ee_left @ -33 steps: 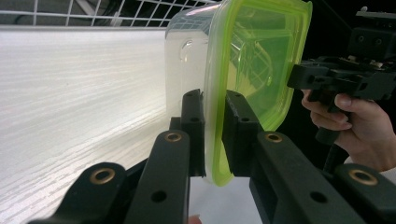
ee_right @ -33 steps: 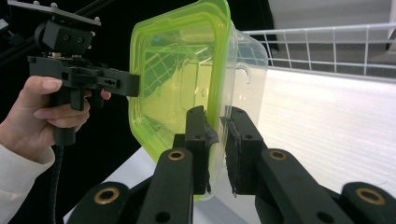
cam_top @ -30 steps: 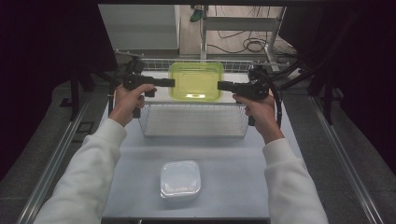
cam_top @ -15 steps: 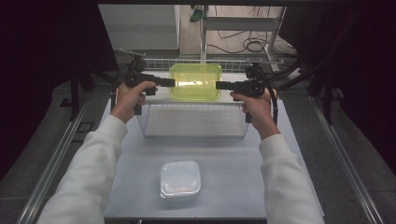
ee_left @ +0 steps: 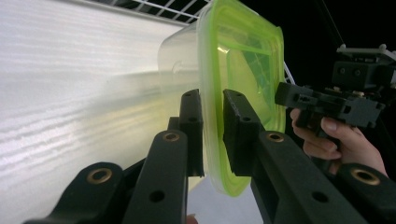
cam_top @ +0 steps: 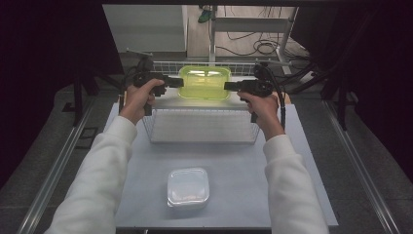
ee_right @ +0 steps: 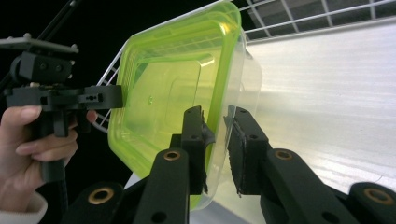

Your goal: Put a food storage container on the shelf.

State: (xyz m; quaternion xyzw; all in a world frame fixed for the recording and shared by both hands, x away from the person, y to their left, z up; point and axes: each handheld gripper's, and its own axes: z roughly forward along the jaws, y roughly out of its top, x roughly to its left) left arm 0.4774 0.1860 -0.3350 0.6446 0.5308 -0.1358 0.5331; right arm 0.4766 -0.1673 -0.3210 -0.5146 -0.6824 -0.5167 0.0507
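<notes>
Green-lidded box held over the basket from both sides.

The left gripper [cam_top: 181, 82] pinches the left rim of the box [cam_top: 204, 83], jaws tight on the lid's edge; the right gripper [cam_top: 227, 86] has its jaws astride the right rim and they have just been easing apart, a small gap showing at one pad. The box sits over the back of the wire basket [cam_top: 202, 140]. A clear tub [cam_top: 188, 187] waits on the table [cam_top: 243, 195], well apart.

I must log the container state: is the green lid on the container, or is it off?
On. The green lid covers the clear container, and both grippers pinch its rim.
</notes>
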